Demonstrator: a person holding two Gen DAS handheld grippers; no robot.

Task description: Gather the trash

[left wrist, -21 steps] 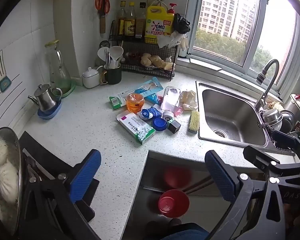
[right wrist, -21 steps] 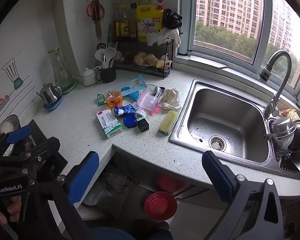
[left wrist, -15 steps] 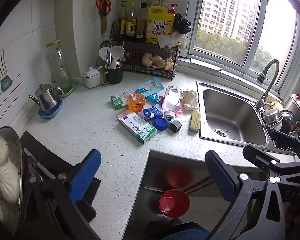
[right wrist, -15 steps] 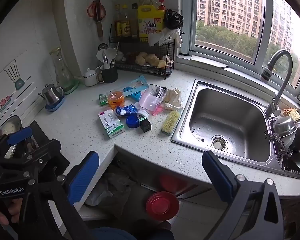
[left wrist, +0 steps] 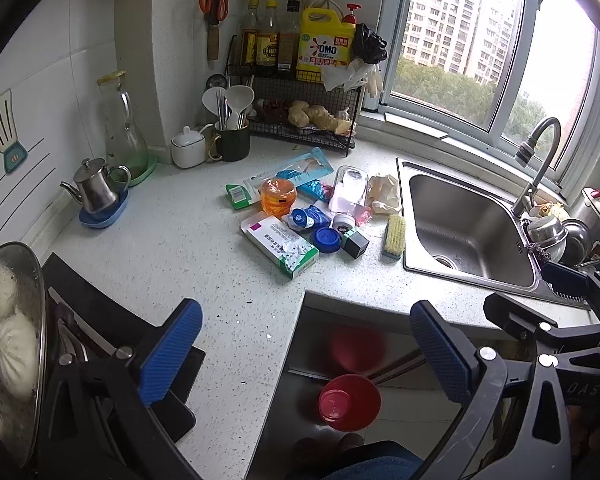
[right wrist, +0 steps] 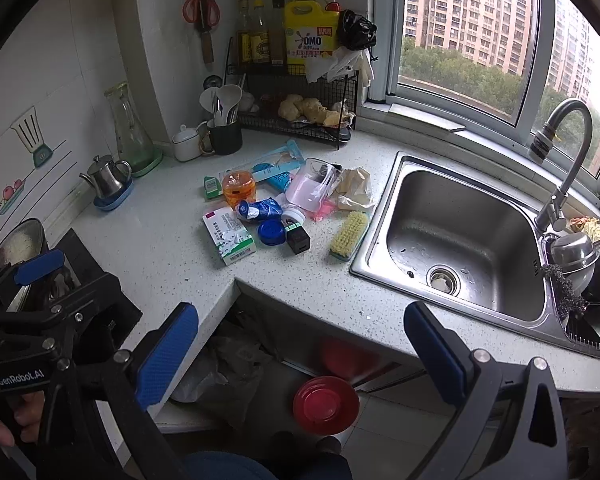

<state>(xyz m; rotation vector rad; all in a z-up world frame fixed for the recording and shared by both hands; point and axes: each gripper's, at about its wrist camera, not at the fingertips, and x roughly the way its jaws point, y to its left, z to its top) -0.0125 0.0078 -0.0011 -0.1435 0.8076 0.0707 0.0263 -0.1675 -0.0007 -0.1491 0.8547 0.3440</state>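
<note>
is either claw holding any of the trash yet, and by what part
Nothing is held: the left claw and right claw are both open and empty.

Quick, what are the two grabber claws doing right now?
Left gripper: open, holding nothing.
Right gripper: open, holding nothing.

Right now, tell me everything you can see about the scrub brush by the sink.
The scrub brush lies bristles up on the speckled counter, just left of the sink rim and roughly parallel to it. It is oblong, with pale yellow bristles over a green-blue base that looks like plastic. Nothing rests on it. It sits slightly apart from the trash pile, nearest the crumpled paper and the small black box. Neither gripper is near it.
</note>
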